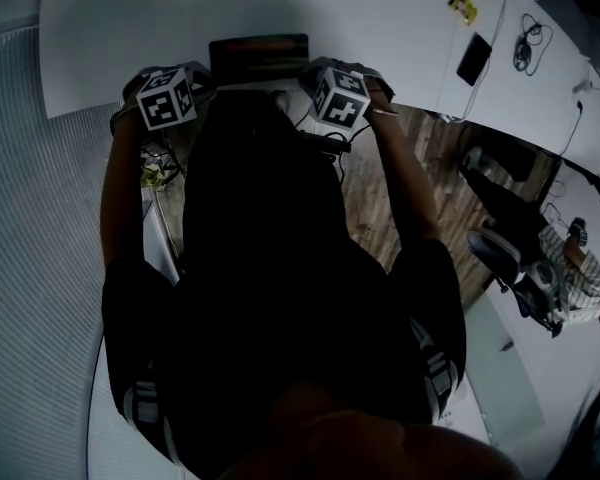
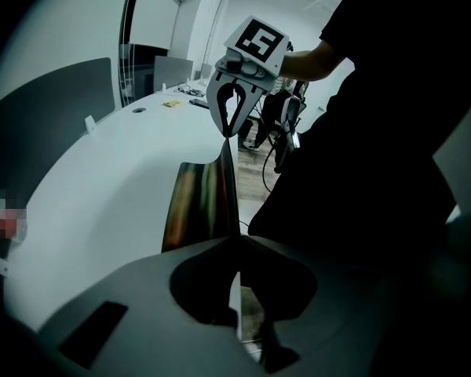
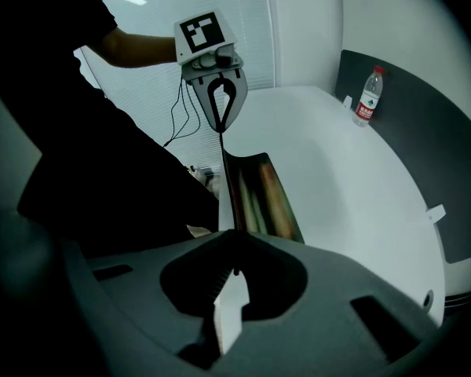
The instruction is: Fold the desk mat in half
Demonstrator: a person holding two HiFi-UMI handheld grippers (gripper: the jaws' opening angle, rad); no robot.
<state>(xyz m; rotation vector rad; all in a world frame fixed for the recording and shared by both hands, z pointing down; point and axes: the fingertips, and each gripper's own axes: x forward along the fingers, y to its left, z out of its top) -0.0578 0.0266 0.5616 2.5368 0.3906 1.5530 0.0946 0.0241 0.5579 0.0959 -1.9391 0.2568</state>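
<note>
Nearest in, both grippers are clamped shut on the mat (image 2: 202,203). The left gripper (image 2: 235,240) has one end of its near edge pinched between the jaws and the right gripper (image 3: 234,236) has the other end. So that edge runs taut left to right between them, held up off the counter (image 1: 280,8), with neither hand really closer than the other. The rest of the mat drops away on the far side of the grippers, glossy face showing, and looks to rest on the counter just beyond them. Its long axis goes left-right, so I'd guess the fold means carrying the held edge straight over to the far side. The counter is plain white and curved, mostly bare. There's a phone (image 1: 474,58) far right and a bottle (image 3: 368,95) by a grey partition (image 3: 424,116). Wood floor (image 1: 380,208) on the right, office-type room.
</note>
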